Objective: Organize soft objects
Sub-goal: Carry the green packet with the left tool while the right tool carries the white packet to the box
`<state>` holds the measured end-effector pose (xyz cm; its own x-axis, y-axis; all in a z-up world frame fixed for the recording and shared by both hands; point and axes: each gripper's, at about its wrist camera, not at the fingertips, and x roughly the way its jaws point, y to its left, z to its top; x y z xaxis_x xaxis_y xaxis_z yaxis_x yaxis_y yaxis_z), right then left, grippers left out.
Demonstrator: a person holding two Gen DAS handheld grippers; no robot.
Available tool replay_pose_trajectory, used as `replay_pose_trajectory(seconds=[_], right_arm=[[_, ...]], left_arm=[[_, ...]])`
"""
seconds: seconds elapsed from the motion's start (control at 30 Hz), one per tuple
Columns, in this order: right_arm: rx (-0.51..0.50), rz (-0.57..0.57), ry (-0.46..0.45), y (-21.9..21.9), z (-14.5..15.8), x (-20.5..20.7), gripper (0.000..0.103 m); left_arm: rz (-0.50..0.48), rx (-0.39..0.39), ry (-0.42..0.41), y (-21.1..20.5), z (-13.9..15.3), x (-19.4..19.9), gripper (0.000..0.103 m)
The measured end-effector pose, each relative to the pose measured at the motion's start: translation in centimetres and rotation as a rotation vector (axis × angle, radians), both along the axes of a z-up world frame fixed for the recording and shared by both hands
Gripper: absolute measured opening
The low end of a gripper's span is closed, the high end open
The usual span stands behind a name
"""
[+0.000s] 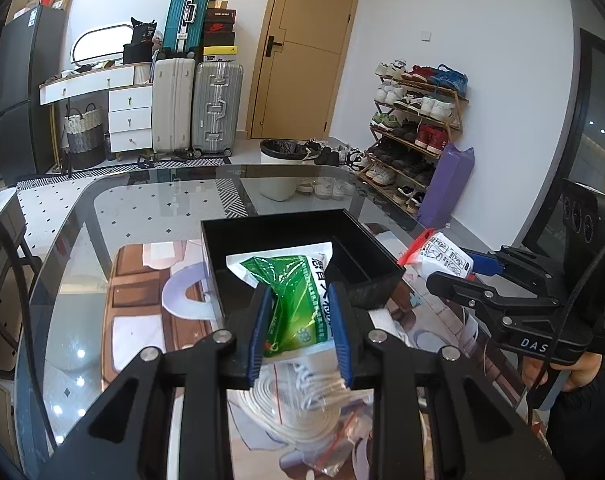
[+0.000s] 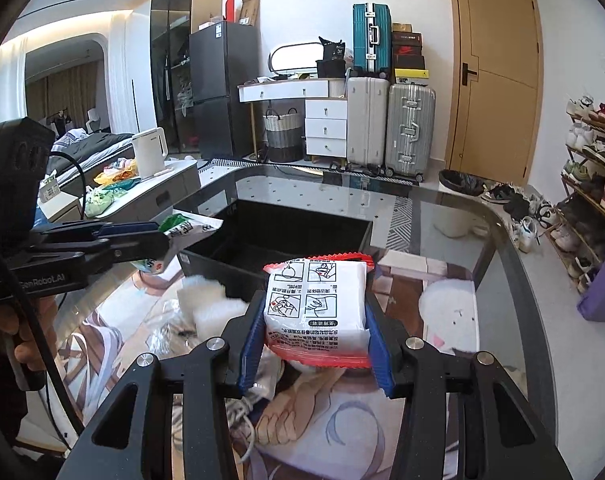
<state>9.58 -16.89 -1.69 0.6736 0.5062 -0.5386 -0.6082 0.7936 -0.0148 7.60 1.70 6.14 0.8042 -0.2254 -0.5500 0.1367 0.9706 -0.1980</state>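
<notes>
— Fingers (image 1: 338,320) of the left gripper (image 1: 300,330) are pinching the green pouch (image 1: 290,300); right gripper (image 2: 316,334) is squeezing the white packet (image 2: 316,308).
— Why?
— Likely both are heading for the black box (image 2: 278,236) mid-tabletop (image 2: 482,248), each hanging just before its near wall.

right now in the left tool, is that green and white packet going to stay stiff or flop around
Probably floppy: the green and white packet is creased and pinched narrow where the left tool clamps it. Its glossy film looks slippery, so it may slide. It seems light, since its free end stays up over the black box.
</notes>
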Motion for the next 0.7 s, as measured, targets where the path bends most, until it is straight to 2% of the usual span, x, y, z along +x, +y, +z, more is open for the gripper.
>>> replay_pose_trajectory(seconds=[0.6,0.7], right_arm=[[0.032,0.029,-0.01,2.6,1.1,3.5,0.046],[0.038,0.026,-0.012,2.7,1.1,4.2,0.046]], left_arm=[[0.019,0.016,0.013,0.0,-0.8,3.9,0.027],[0.02,0.042,0.009,-0.3,-0.9,4.7,0.027]])
